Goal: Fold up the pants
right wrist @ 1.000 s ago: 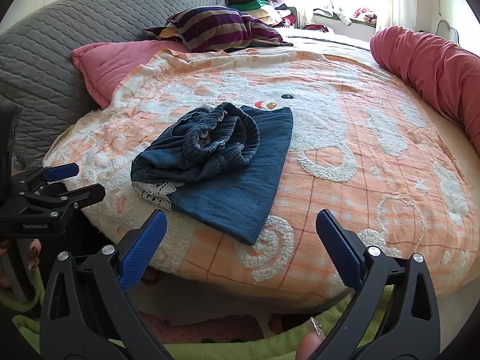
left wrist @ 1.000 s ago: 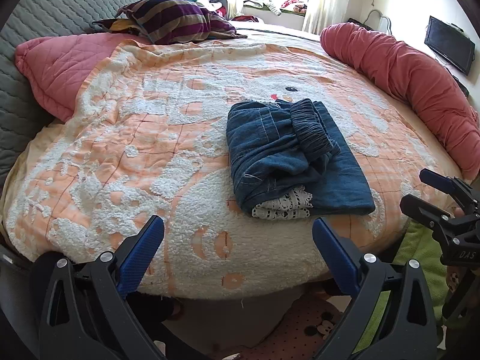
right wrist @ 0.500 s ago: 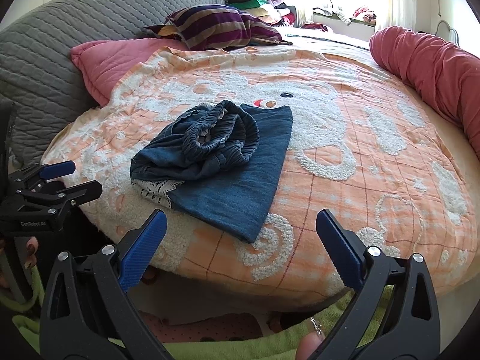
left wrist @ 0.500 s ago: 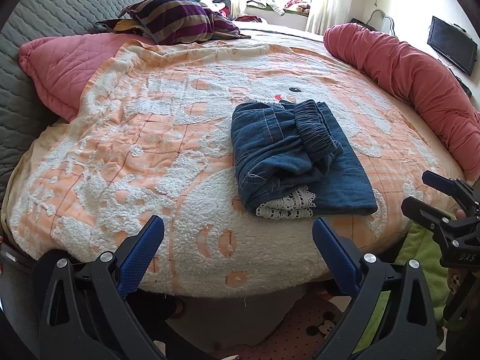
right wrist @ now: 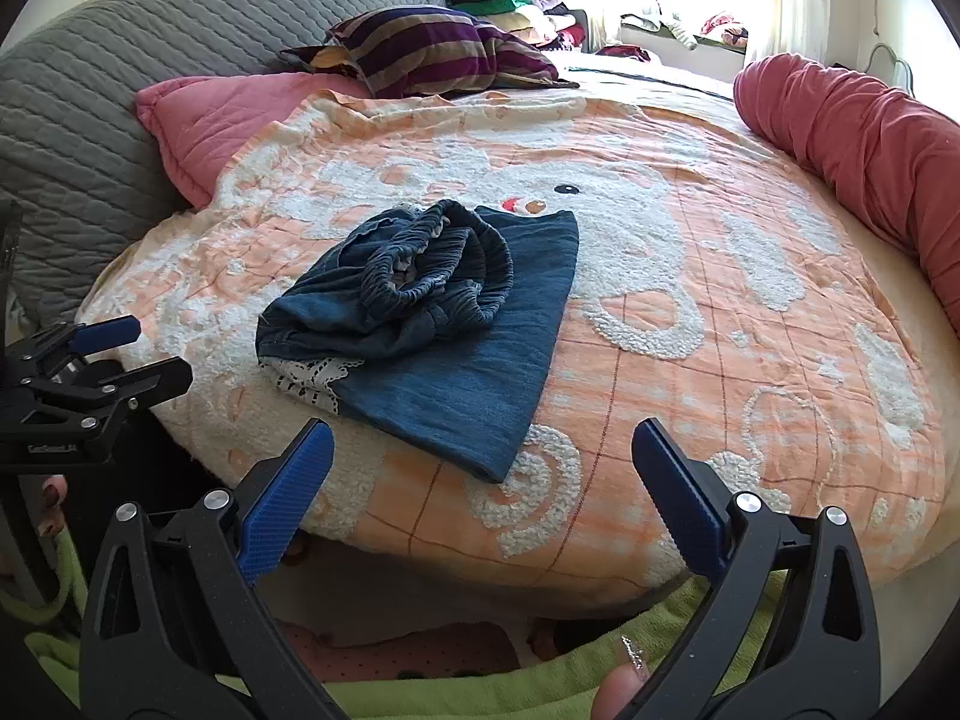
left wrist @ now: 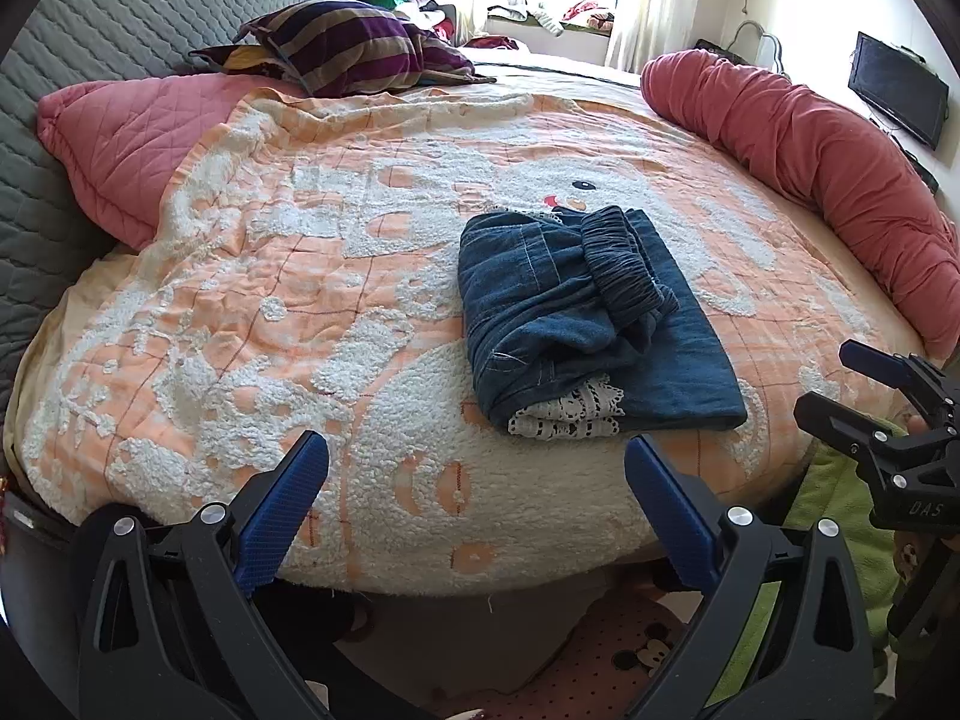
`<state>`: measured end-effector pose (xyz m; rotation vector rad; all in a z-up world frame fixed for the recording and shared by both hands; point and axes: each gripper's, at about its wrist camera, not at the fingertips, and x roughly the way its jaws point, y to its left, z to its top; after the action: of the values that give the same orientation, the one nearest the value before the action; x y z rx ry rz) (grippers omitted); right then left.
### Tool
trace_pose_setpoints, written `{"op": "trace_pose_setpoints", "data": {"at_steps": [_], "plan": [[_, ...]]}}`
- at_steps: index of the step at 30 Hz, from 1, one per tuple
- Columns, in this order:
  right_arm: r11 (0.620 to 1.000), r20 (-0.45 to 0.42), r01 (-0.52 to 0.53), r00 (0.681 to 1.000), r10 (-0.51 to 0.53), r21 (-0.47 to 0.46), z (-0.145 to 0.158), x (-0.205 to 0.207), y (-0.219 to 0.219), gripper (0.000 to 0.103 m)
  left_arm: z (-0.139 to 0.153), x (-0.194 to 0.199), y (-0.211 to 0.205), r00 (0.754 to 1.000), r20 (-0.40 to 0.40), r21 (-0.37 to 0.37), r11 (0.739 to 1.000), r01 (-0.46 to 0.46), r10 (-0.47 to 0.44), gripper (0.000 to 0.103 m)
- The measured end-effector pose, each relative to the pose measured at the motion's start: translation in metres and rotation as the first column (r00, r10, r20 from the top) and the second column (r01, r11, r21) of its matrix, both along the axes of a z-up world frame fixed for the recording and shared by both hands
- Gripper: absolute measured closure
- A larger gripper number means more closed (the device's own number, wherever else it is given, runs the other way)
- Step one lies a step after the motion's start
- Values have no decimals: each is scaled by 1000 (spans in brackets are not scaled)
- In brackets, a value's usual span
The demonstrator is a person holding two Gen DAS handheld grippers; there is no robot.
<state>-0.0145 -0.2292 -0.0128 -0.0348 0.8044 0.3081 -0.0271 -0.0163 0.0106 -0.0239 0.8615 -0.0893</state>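
Observation:
Blue denim pants (left wrist: 576,318) with a white lace hem lie folded in a bundle on the round bed's orange and white blanket (left wrist: 252,312); they also show in the right wrist view (right wrist: 432,324). My left gripper (left wrist: 477,498) is open and empty, held off the bed's near edge, short of the pants. My right gripper (right wrist: 483,480) is open and empty, also off the near edge. Each gripper appears at the side of the other's view: the right one (left wrist: 864,384), the left one (right wrist: 120,354).
A pink pillow (left wrist: 138,132) and a striped pillow (left wrist: 342,48) lie at the back left against a grey quilted headboard (left wrist: 120,18). A long red bolster (left wrist: 822,162) curves along the right side. A green cloth (right wrist: 420,690) lies below.
Both grippers have shifted slightly, so the pants sit a little differently in view. The pants have not moved and both grippers stay open.

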Motion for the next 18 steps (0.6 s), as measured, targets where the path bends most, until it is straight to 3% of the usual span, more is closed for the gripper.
{"op": "trace_pose_setpoints", "data": {"at_steps": [7, 10, 18], "plan": [[1000, -8, 13, 1000, -13, -14, 1, 1, 0, 9, -2, 1, 2, 1000, -12, -19, 1000, 6, -6, 4], [999, -13, 25, 1000, -25, -20, 2, 3, -3, 9, -1, 3, 2, 1000, -4, 9, 1000, -6, 6, 4], [994, -37, 106, 994, -107, -19, -1, 25, -21, 9, 1, 25, 38, 994, 14, 8, 994, -111, 111, 4]]}}
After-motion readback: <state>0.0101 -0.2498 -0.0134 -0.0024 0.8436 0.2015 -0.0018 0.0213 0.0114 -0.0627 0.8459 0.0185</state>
